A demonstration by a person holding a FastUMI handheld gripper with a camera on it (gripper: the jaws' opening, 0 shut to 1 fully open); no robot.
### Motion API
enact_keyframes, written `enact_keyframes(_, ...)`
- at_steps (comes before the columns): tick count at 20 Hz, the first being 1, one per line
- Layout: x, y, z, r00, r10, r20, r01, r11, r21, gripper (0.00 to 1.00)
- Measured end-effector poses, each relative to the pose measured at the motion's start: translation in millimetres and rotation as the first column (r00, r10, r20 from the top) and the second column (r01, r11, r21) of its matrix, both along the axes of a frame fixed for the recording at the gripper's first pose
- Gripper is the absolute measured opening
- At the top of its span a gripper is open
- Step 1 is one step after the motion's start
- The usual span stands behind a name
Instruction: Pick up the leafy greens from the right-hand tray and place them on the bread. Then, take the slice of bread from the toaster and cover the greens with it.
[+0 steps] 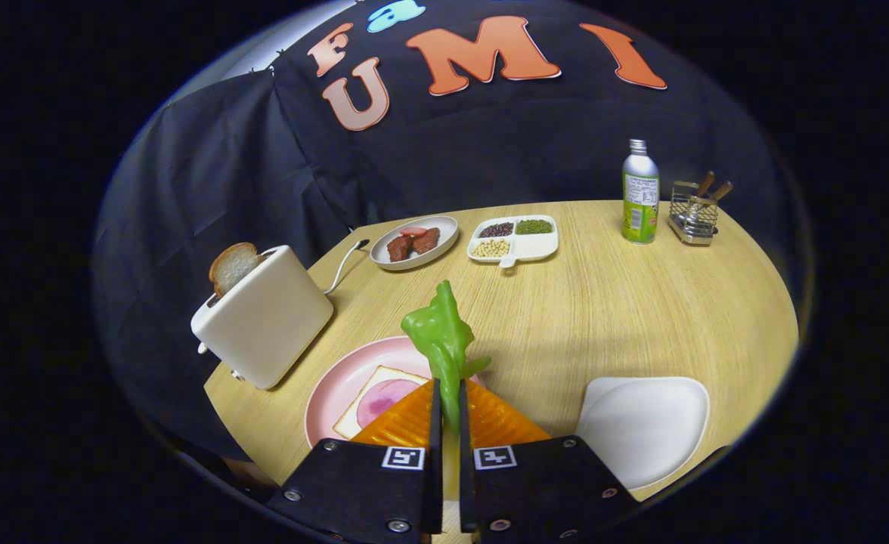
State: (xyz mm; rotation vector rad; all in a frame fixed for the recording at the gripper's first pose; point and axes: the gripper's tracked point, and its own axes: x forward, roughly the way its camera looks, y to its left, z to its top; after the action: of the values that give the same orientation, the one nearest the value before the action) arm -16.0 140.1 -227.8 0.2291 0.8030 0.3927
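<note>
A black cloth wall closes off the booth behind a pale wooden table (603,317). The hand-held gripper (450,393) sits low over the near edge of the table with its two orange fingers (407,423) drawn close together, a narrow slit between them, and the leafy greens (441,340) pinched in that slit. The green leaf stands up and out from the fingertips, twisted and crumpled, its tip leaning toward the far side of the table.

Just under and ahead of the fingers lies a pink plate (339,385), and on it a slice of bread (373,397) with a round pink piece of ham on top. The left finger covers part of that slice. The greens hang above the plate's far right part, apart from the bread.

To the left of the plate stands a white toaster (267,321), near the table's edge, with a slice of toast (231,266) sticking up from its slot. Its cord (342,264) runs back toward a grey plate (444,230) holding brownish pieces of meat and a red slice.

To the right of the fingers, near the front edge, rests a white tray (645,427).

Farther back, beside the grey plate, is a white divided dish (539,245) with dark beans, green beans and yellow beans in separate compartments. Beyond that to the right stand a green bottle (640,193) with a silver top and a wire holder (692,215) with wooden-handled utensils in it.
</note>
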Motion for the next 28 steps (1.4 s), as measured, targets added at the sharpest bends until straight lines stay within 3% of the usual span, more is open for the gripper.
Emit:
enact_keyframes(9,-14.5,48.5,-21.4,0.994,0.083,-0.076,-0.082,0.997,0.015,0.09)
enact_keyframes(13,-18.0,62.8,-26.0,0.989,0.111,-0.095,-0.108,0.994,0.03,0.15)
enact_keyframes(15,-19.6,67.7,-24.0,0.988,0.119,-0.101,-0.115,0.992,0.044,0.19)
enact_keyframes(20,-16.2,69.5,-10.3,0.99,0.127,-0.055,-0.125,0.991,0.04,0.43)
enact_keyframes(25,-0.6,66.0,12.8,0.994,0.104,-0.024,-0.104,0.994,0.026,0.51)
enact_keyframes(28,14.2,69.4,36.3,0.995,0.102,0.011,-0.102,0.995,0.01,0.63)
